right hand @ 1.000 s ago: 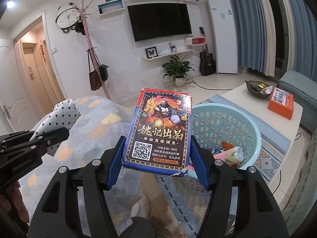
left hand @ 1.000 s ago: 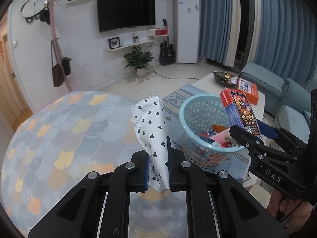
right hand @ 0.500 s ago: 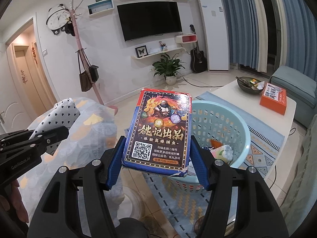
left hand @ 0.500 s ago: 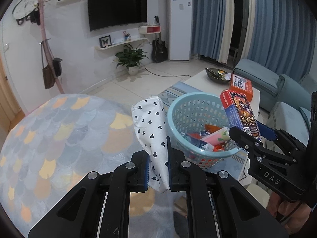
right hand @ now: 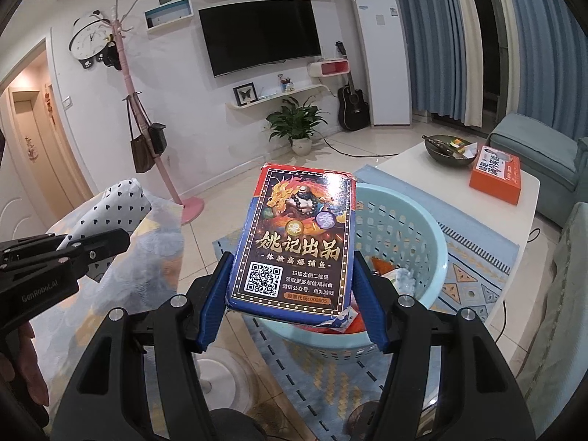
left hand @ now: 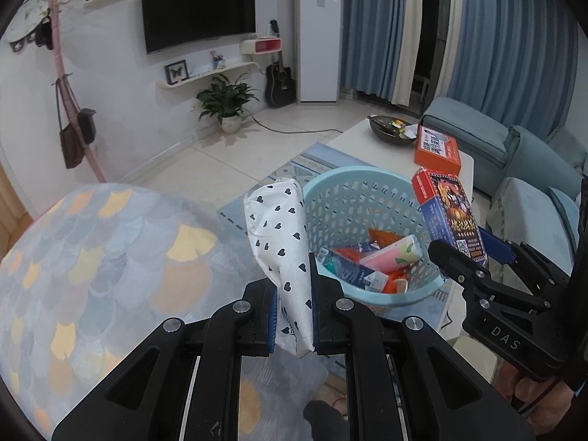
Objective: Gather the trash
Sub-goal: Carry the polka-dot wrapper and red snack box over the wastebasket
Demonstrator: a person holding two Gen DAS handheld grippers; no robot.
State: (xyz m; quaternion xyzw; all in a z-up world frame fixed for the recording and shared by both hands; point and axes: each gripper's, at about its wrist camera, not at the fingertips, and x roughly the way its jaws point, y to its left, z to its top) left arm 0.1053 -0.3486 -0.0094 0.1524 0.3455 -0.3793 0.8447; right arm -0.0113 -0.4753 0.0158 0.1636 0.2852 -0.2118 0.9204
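My left gripper [left hand: 293,294] is shut on a white wrapper with black hearts [left hand: 281,235], held upright just left of a light blue basket [left hand: 345,191]; the wrapper also shows in the right wrist view [right hand: 117,205]. My right gripper [right hand: 290,290] is shut on a red and blue card box with a dragon picture [right hand: 294,242], held over the basket's near rim [right hand: 437,257]. In the left wrist view the card box [left hand: 448,217] and right gripper [left hand: 474,257] sit at the basket's right side. Several wrappers [left hand: 367,261] lie in the basket.
A round table with a scale-pattern cloth [left hand: 92,264] lies left of the basket. A white coffee table [right hand: 459,180] behind holds an orange box [right hand: 496,172] and a dark bowl [right hand: 446,149]. A blue sofa [left hand: 533,169] is right; a pink coat stand [right hand: 136,110] stands left.
Both grippers have moved closer to the basket with their loads; the basket now looks larger and nearer, and more of its contents show.
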